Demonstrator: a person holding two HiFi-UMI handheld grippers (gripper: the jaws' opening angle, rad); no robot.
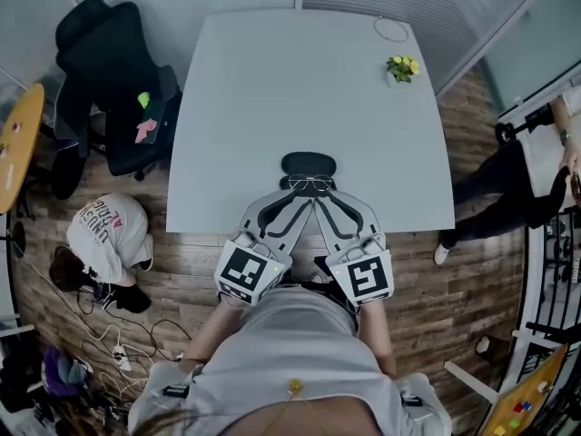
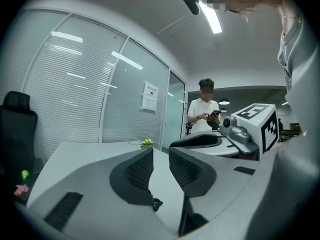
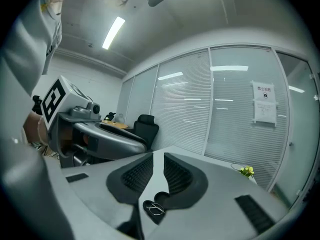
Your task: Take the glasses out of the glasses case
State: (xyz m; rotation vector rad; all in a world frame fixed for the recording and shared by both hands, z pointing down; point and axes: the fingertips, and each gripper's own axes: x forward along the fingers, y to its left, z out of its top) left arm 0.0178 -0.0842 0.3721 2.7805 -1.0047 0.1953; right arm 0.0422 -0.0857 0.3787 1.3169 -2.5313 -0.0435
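Observation:
A black oval glasses case [image 1: 309, 163] lies near the table's [image 1: 272, 107] front edge. Thin-framed glasses [image 1: 310, 184] sit just in front of it, outside the case. My left gripper [image 1: 298, 200] and right gripper [image 1: 323, 200] point inward, and their tips meet just short of the glasses. In the left gripper view the left gripper [image 2: 161, 151] stands slightly open with nothing between the jaws; a small dark bit [image 2: 156, 204] shows low in the gap. The right gripper [image 3: 158, 156] is also narrowly open, with the glasses [image 3: 154, 209] and case [image 3: 161, 196] visible below it.
A small yellow-green plant [image 1: 402, 67] and a thin cable ring [image 1: 390, 29] sit at the table's far right corner. A black office chair [image 1: 109, 80] stands at the left. A person [image 1: 508, 189] stands to the right of the table. Cables [image 1: 109, 343] and a bag [image 1: 109, 234] lie on the floor.

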